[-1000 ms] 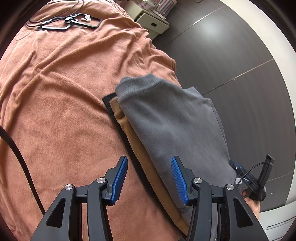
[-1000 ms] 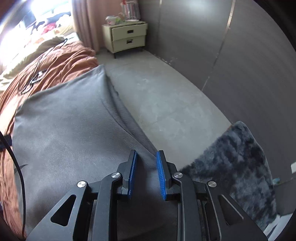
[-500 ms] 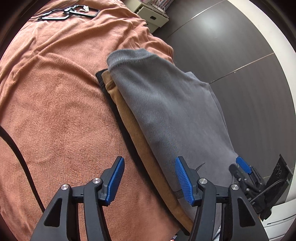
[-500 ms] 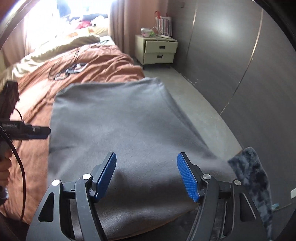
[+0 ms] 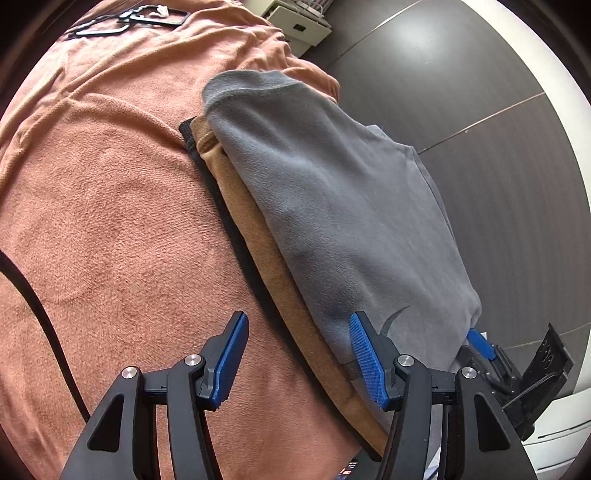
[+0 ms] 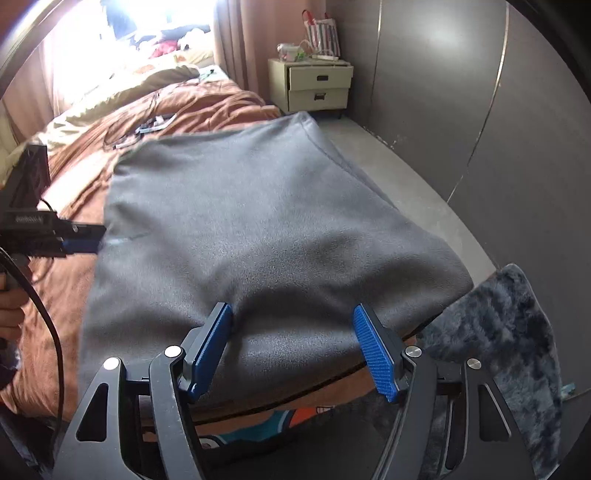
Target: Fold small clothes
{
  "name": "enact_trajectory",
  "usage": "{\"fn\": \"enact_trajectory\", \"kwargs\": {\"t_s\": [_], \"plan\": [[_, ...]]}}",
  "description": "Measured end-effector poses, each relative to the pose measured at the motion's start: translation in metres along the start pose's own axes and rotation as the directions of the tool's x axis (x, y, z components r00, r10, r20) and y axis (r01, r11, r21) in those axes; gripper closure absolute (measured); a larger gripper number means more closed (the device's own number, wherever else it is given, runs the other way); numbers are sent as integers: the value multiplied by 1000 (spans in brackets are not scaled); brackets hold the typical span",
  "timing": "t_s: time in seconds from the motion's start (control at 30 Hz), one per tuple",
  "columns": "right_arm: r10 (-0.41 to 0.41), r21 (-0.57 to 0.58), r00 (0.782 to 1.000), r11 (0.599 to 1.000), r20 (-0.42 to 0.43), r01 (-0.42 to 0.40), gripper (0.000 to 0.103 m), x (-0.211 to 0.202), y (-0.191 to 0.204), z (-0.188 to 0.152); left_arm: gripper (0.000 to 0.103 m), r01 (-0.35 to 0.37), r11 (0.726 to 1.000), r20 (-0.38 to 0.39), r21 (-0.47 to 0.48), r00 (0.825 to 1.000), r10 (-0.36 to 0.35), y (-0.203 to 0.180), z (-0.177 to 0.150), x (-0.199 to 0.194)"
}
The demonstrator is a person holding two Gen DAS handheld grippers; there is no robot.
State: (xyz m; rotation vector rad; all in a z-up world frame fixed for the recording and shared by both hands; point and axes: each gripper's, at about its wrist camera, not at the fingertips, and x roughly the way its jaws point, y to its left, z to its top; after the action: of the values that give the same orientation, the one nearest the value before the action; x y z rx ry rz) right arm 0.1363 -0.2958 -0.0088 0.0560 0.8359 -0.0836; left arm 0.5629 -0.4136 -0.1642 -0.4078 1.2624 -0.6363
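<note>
Window glare blown out; fisheye edges warped, sharp centre

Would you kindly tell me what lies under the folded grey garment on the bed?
Under the grey garment a tan folded garment shows along its edge, and beneath that a black one, all on the rust-brown blanket. How far they extend underneath is covered.

- A folded fleece tops a stack of clothes at the bed's edge.
- Hangers lie farther up the bed.
- A nightstand stands beyond the bed; a rug lies on the floor right of the stack.
</note>
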Motion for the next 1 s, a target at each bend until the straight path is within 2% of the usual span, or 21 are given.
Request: {"fn": "enact_trajectory", "kwargs": {"t_s": [0.1, 0.17, 0.23, 0.37, 0.57, 0.77, 1.0], "plan": [[1, 18, 999, 1000, 54, -2, 37, -18, -3, 3, 44, 4, 1000, 2, 8, 1000, -4, -4, -1, 1], [13, 31, 998, 999, 68, -15, 51, -17, -2, 7, 44, 3, 1000, 4, 7, 1000, -3, -5, 0, 3], [38, 52, 997, 998, 73, -42, 60, -12, -2, 10, 44, -1, 1000, 7, 7, 1000, 1, -4, 1, 5], [42, 54, 998, 998, 54, -44, 73, 7, -5, 6, 44, -10, 1000, 4, 7, 1000, 10, 0, 4, 10], [61, 72, 998, 995, 19, -62, 74, 23, -16, 0, 44, -7, 1000, -10, -14, 1000, 7, 7, 4, 17], [10, 45, 1000, 999, -13, -9, 73, 14, -5, 6, 44, -12, 1000, 1, -13, 1000, 12, 2, 1, 6], [-29, 28, 996, 999, -80, 31, 73, -2, 10, -10, 44, -6, 1000, 20, -1, 1000, 6, -3, -10, -20]]}}
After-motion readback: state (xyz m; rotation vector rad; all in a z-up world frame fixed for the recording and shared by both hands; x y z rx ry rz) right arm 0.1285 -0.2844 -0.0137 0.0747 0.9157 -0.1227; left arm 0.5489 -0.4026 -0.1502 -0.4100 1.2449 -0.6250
